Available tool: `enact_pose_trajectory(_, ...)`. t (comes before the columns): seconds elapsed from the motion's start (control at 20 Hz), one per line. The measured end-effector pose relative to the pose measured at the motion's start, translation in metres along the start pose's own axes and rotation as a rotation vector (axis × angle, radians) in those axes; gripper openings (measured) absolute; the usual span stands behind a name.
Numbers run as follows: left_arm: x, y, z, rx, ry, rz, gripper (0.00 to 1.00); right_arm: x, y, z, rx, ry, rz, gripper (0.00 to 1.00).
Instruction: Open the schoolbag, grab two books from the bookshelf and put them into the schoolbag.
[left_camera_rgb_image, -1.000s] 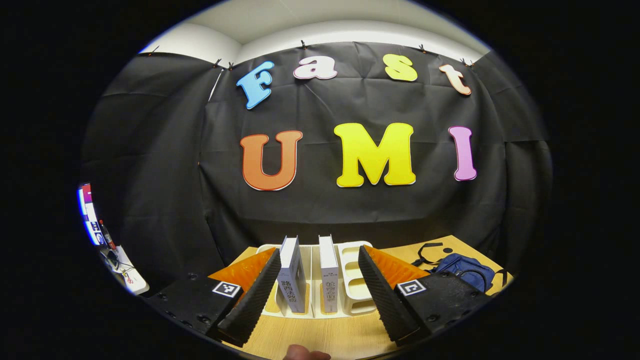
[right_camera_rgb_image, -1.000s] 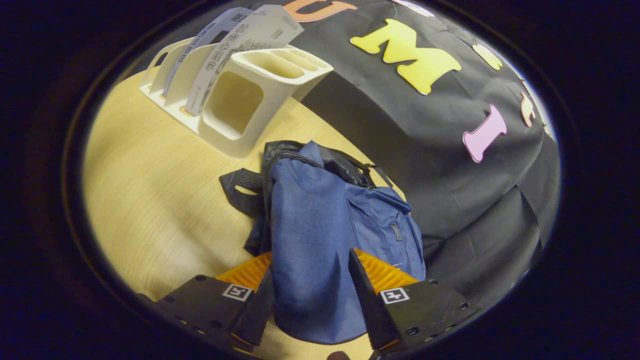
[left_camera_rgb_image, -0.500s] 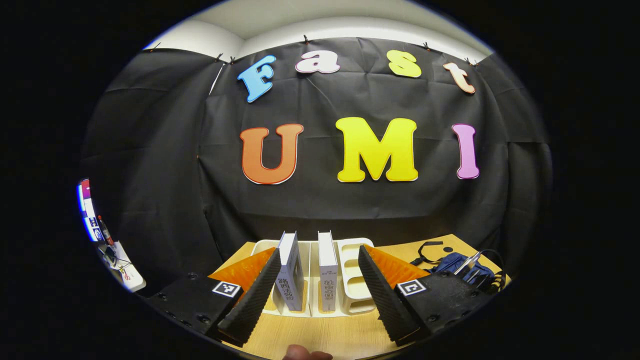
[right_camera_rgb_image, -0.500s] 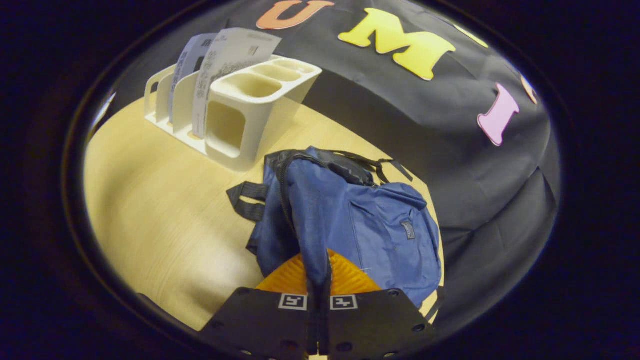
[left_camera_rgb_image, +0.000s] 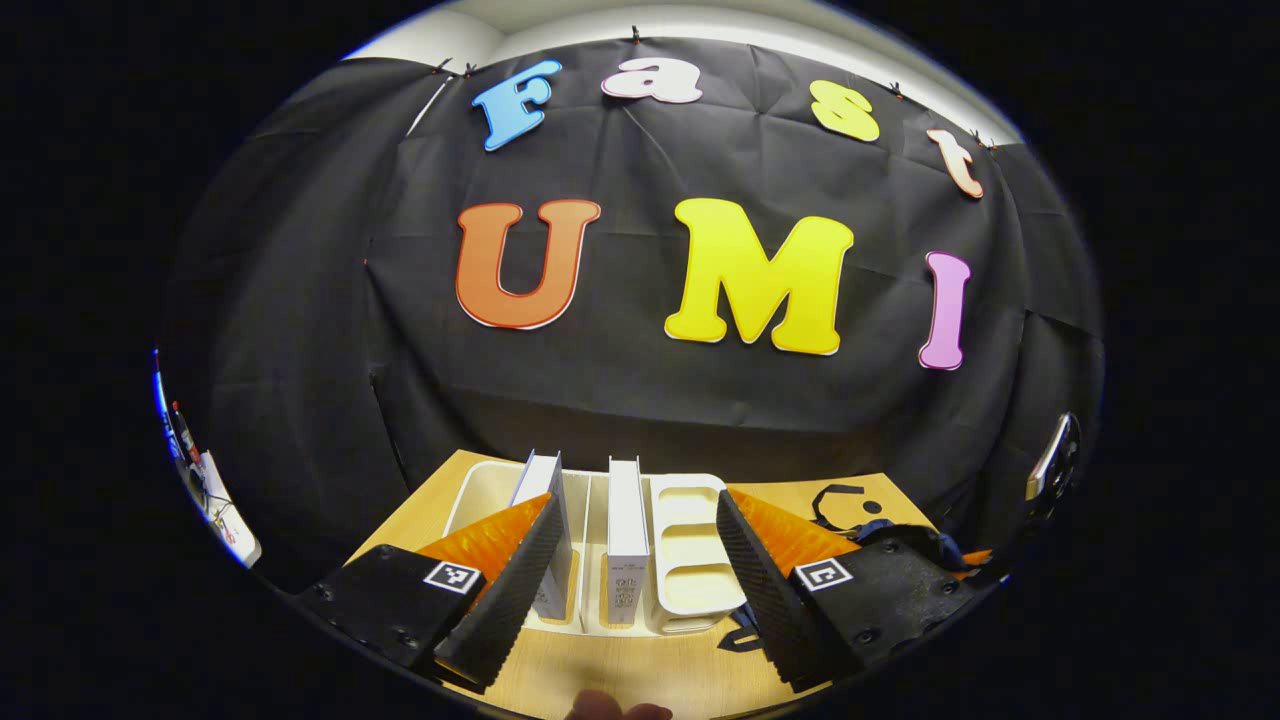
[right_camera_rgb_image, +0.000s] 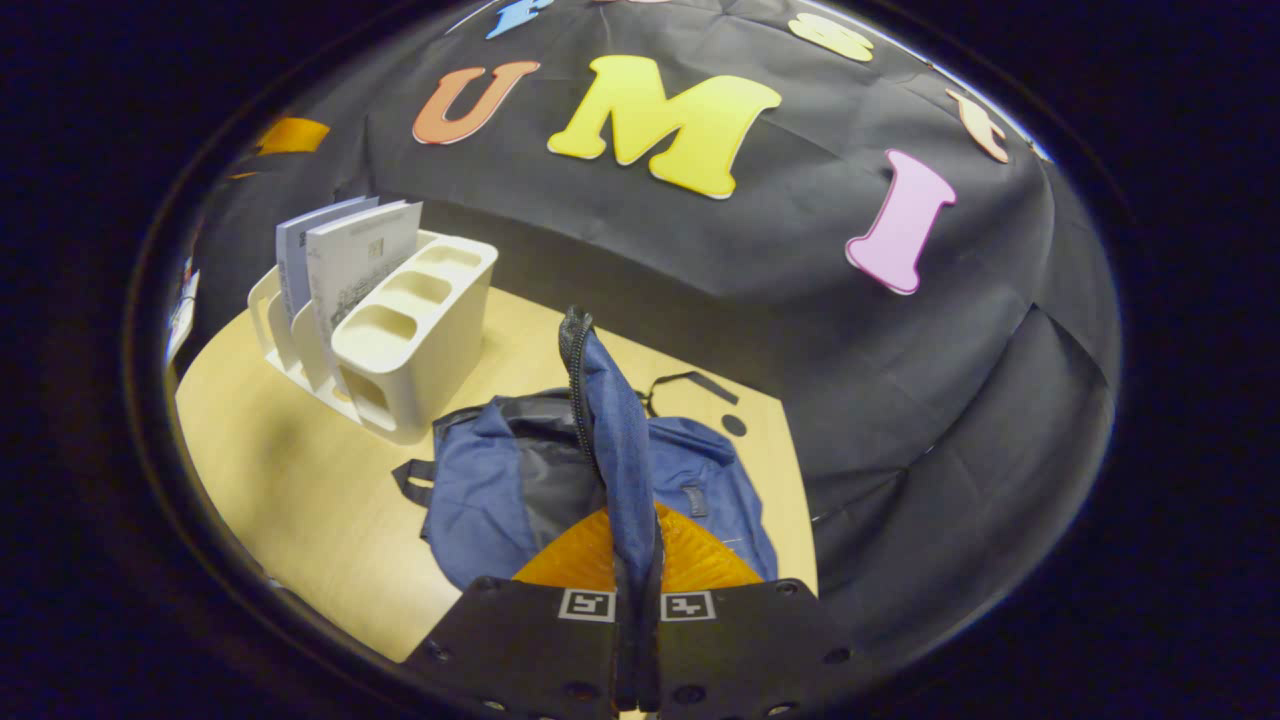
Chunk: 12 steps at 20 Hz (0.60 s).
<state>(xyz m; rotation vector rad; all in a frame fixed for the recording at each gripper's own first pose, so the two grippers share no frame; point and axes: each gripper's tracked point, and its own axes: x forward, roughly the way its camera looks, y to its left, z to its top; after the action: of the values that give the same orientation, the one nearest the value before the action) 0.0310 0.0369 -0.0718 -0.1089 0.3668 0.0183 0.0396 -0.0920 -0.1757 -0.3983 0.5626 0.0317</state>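
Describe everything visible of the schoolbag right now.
The schoolbag is blue fabric with a dark lining and black straps, lying slumped on the wooden table beside the white bookshelf. Its zippered flap stands lifted, pinched between the fingers of the right gripper, exposing the open main compartment.

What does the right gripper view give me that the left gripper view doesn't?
Right gripper view: the right gripper pinching the schoolbag flap upright, dark lining exposed, the bag lying on the table.

Left gripper view: the left gripper open, aimed at the two book spines.

Both: the white bookshelf with two books standing in it.
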Motion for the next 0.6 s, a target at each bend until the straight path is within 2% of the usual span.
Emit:
enact_pose_trajectory(0.05, 0.009, 0.001, 0.003, 0.003, 0.027, -0.006, 0.98, -0.001, -0.013, 0.005, 0.002, -0.004, 0.002, 0.05)
enact_pose_trajectory(0.2, 0.037, -0.003, 0.0, 0.024, 0.136, -0.038, 0.98, 0.003, -0.046, 0.014, 0.021, -0.006, 0.024, 0.02)
enact_pose_trajectory(0.35, 0.066, -0.003, -0.016, 0.064, 0.271, -0.033, 0.98, 0.011, -0.075, 0.018, -0.007, 0.001, 0.048, 0.02)
enact_pose_trajectory(0.6, 0.106, 0.009, -0.041, 0.093, 0.486, -0.01, 0.98, 0.027, -0.101, 0.014, 0.087, 0.043, 0.12, 0.02)
